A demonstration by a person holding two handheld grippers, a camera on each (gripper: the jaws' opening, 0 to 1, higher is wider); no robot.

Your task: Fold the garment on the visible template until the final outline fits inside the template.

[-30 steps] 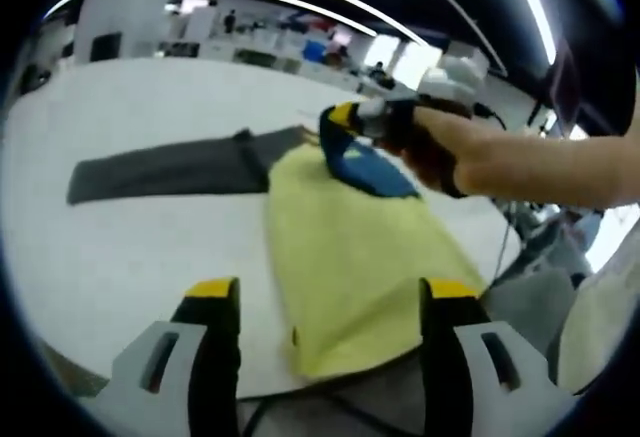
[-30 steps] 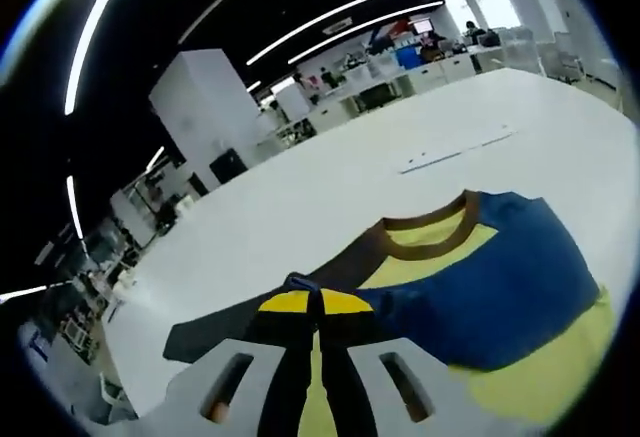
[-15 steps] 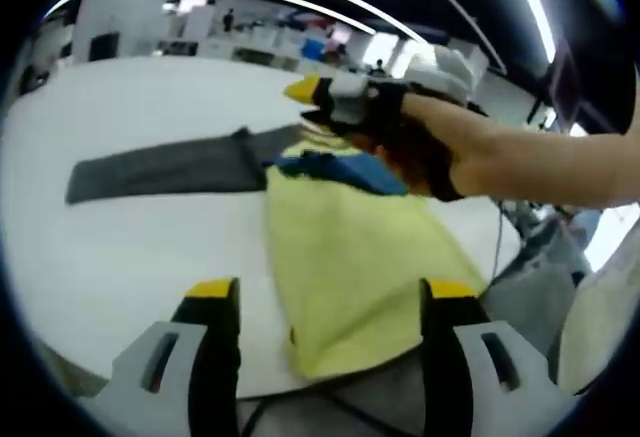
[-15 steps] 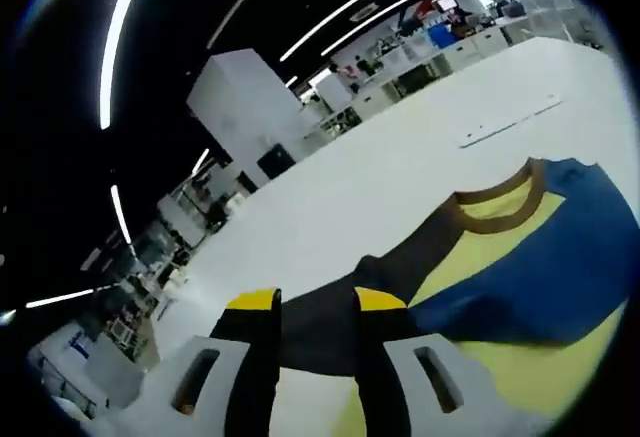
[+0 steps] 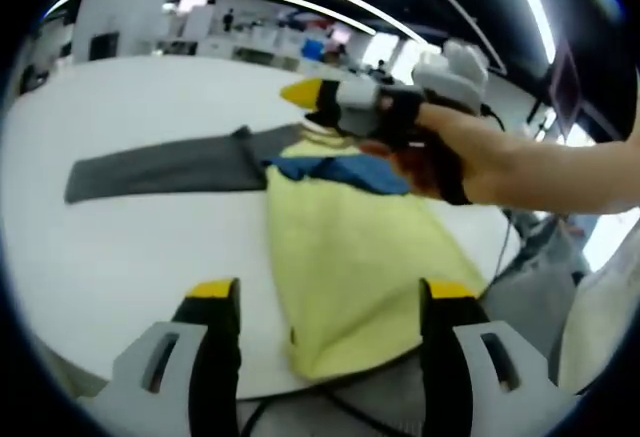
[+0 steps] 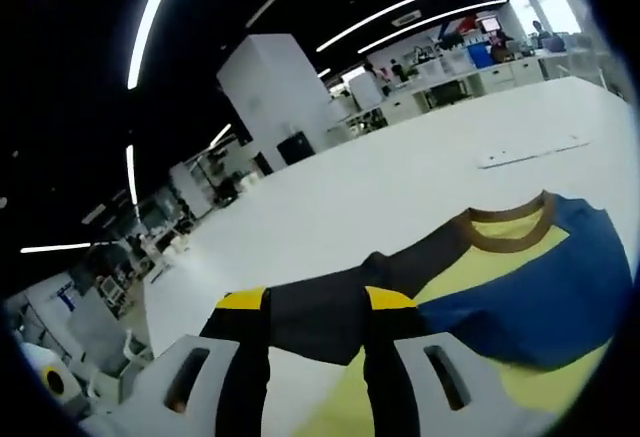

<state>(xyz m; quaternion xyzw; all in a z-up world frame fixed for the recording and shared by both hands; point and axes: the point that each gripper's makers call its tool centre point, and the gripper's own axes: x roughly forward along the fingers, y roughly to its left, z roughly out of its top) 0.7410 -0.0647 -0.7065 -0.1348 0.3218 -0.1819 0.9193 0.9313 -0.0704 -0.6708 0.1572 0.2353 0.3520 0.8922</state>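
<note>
The yellow garment is lying on the white table, its near hem hanging past the edge. The left gripper is hovering wide open; the right gripper is hovering open over the dark sleeve.

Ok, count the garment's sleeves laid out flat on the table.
1: a long dark grey sleeve stretches sideways across the white table from the yellow and blue shirt. A second sleeve may be folded under or hidden behind the hand-held right gripper.

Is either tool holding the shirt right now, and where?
Neither. The left tool and the right tool are both open above the yellow and blue shirt, gripping nothing.
</note>
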